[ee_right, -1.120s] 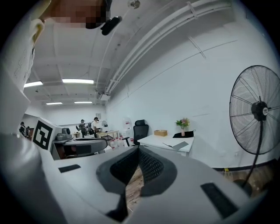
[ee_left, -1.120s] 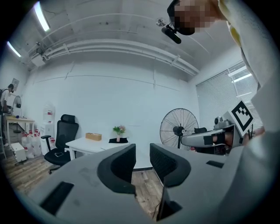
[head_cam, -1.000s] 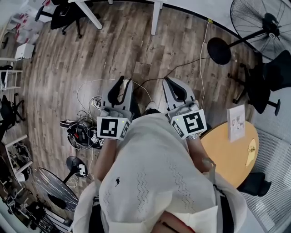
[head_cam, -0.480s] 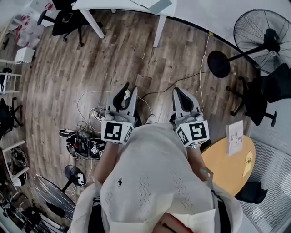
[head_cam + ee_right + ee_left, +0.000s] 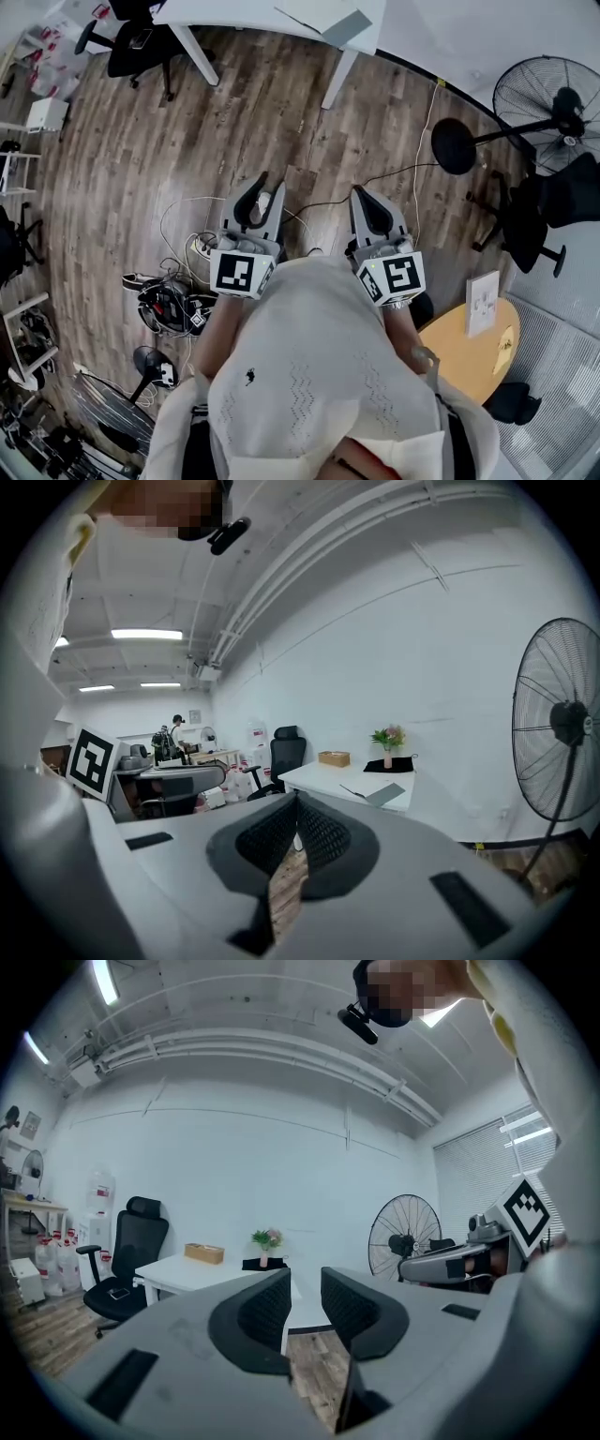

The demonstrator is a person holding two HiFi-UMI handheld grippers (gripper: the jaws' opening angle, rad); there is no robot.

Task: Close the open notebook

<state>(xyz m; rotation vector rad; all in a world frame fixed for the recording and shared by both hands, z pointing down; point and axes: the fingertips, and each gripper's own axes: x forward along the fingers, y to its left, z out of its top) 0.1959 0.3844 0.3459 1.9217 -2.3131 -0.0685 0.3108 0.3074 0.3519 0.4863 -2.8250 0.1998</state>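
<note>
The wood floor (image 5: 112, 141) fills most of the head view, and both claws are held out over it. A second ago I could see only the legs of the white table (image 5: 244, 11) at the top edge. Now its top has slid into view. The round yellow table (image 5: 469, 352) on my right has slipped lower and further back. So I think the person is walking toward the white table. The big fan (image 5: 553, 94) stands off to the right, and a heap of cables (image 5: 178, 291) lies on the floor to the left.

The left claw (image 5: 267, 192) has its jaws a little apart, with nothing between them but floor and wall. The right claw (image 5: 364, 197) has its jaws pressed together at the tips, and it holds nothing too. Both have kept that same shape while the walk went on.

The notebook (image 5: 337, 23) lies on the near corner of the white table. It looks open, with a grey cover spread flat. It is well apart from both claws. In the right gripper view it sits just above the jaws, so that claw points about the right way. A small pot of flowers (image 5: 387, 747) and a brown box (image 5: 333, 757) stand further back on the same table.

The closing has not begun yet. I think we need to get closer first. Then one claw must open up and slip under a cover.
</note>
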